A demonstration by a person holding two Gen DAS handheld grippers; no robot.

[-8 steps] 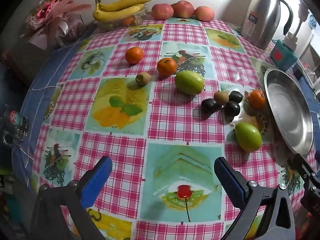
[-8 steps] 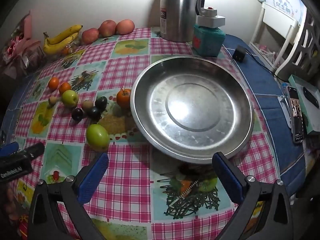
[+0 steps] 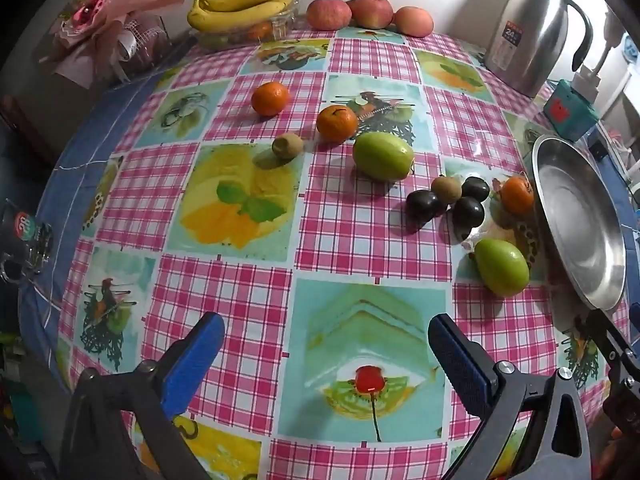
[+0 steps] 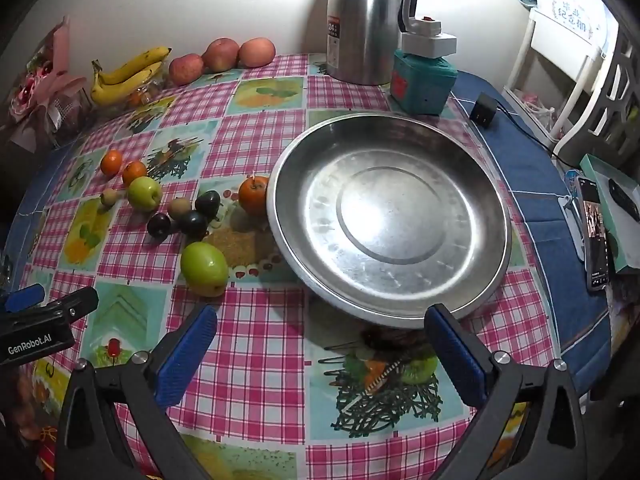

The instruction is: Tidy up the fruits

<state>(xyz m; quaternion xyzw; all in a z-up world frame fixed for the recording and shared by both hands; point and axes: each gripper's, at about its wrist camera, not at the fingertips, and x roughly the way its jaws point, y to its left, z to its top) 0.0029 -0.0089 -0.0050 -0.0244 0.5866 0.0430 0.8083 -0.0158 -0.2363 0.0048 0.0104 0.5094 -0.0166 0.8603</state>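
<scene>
Loose fruit lies on the checked tablecloth: two green fruits (image 3: pixel 383 155) (image 3: pixel 502 267), three oranges (image 3: pixel 270 98) (image 3: pixel 337 122) (image 3: pixel 517 195), two small brown fruits (image 3: pixel 287 145) (image 3: pixel 446 189) and three dark plums (image 3: pixel 425 204). A large empty steel plate (image 4: pixel 390 216) sits to their right, one orange (image 4: pixel 253 195) touching its rim. My left gripper (image 3: pixel 326 346) is open and empty over the near tablecloth. My right gripper (image 4: pixel 320 338) is open and empty at the plate's near rim; the nearest green fruit (image 4: pixel 204 269) lies just ahead to its left.
Bananas (image 3: pixel 244 8) and three apples (image 3: pixel 370 12) line the back wall, beside a pink bouquet (image 3: pixel 100 28). A steel thermos (image 4: pixel 364 20) and teal box (image 4: pixel 422 80) stand behind the plate. A phone (image 4: pixel 596 232) and charger cable lie on the blue cloth at right.
</scene>
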